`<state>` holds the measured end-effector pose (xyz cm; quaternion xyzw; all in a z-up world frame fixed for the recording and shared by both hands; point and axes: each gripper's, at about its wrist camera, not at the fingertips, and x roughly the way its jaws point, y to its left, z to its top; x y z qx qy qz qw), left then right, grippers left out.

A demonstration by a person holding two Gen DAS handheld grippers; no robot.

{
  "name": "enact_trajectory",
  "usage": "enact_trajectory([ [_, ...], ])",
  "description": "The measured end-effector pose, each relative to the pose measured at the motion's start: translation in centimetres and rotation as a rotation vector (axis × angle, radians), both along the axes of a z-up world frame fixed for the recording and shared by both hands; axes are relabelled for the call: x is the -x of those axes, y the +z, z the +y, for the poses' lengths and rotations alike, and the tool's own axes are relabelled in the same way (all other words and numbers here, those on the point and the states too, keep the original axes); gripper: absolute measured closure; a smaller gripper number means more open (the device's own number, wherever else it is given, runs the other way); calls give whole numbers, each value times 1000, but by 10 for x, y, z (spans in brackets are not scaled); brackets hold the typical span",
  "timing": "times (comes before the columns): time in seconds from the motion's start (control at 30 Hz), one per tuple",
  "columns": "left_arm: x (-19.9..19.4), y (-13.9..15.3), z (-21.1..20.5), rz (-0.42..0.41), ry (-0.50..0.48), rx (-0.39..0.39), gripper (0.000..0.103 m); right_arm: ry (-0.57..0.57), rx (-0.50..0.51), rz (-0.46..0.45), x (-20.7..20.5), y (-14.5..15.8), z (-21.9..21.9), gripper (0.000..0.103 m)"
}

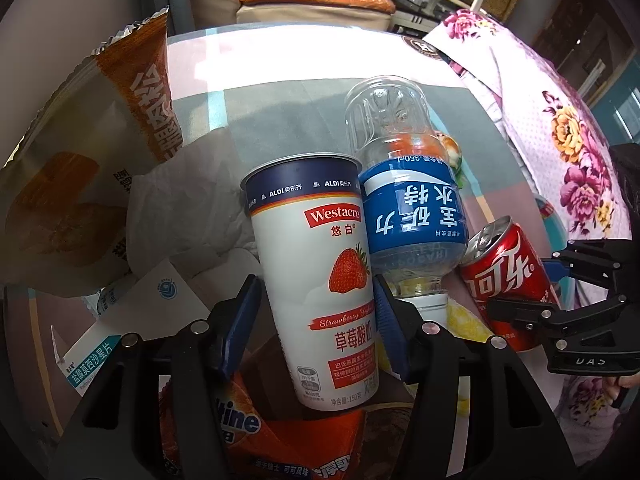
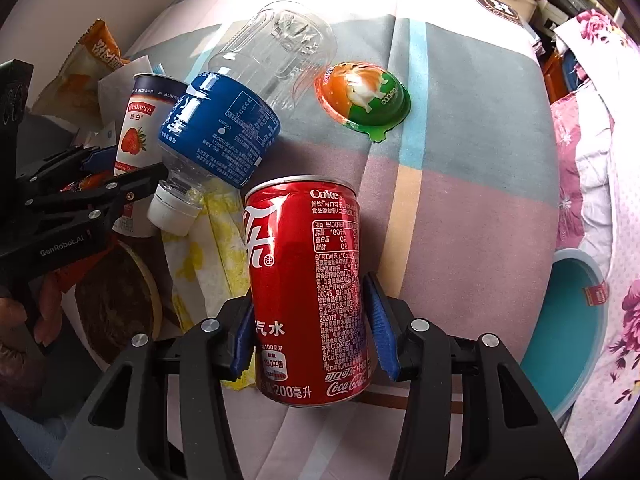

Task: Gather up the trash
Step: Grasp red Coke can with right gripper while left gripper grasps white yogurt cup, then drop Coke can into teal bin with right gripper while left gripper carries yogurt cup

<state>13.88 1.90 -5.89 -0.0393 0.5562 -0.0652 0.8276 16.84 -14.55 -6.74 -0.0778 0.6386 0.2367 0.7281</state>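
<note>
Here we hold the left gripper [image 1: 316, 320] with its blue pads pressed on both sides of a strawberry yogurt cup [image 1: 320, 280], while our right gripper [image 2: 310, 328] clamps a red cola can [image 2: 308, 288]. Between them, an empty water bottle [image 2: 240, 108] lies cap-down over the striped bedsheet [image 2: 460, 200], near a jelly cup [image 2: 364, 96].

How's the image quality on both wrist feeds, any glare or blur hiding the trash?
Left wrist view: sunlight blows out the bedspread beyond the yogurt cup, whose label reads sharp; fisheye bends the edges. Right wrist view: a similar bright patch behind the clear bottle; the cola can between the tongs is crisp, with mild sheen; the dark rim crops the corners.
</note>
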Motion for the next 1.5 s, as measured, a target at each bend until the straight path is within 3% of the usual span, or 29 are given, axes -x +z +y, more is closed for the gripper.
enact_trajectory([
  [0.07, 1, 1, -2, -6, 0, -8, 47, -10, -7, 6, -4, -3, 1, 56],
  [0.1, 1, 1, -2, -12, 0, -11, 53, -16, -10, 6, -5, -3, 1, 56],
  [0.47, 16, 33, 5, -99, 47, 20, 53, -88, -74, -55, 2, 25, -25, 60],
  [0.73, 28, 64, -7, -162, 21, 46, 53, -156, -92, -95, 16, 35, -42, 60],
  [1.27, 45, 67, -109, -155, -184, 63, 53, -326, -120, -189, 54, 75, -128, 60],
  [1.5, 42, 58, -160, -129, -271, 59, 53, -417, -120, -215, 65, 77, -176, 60],
])
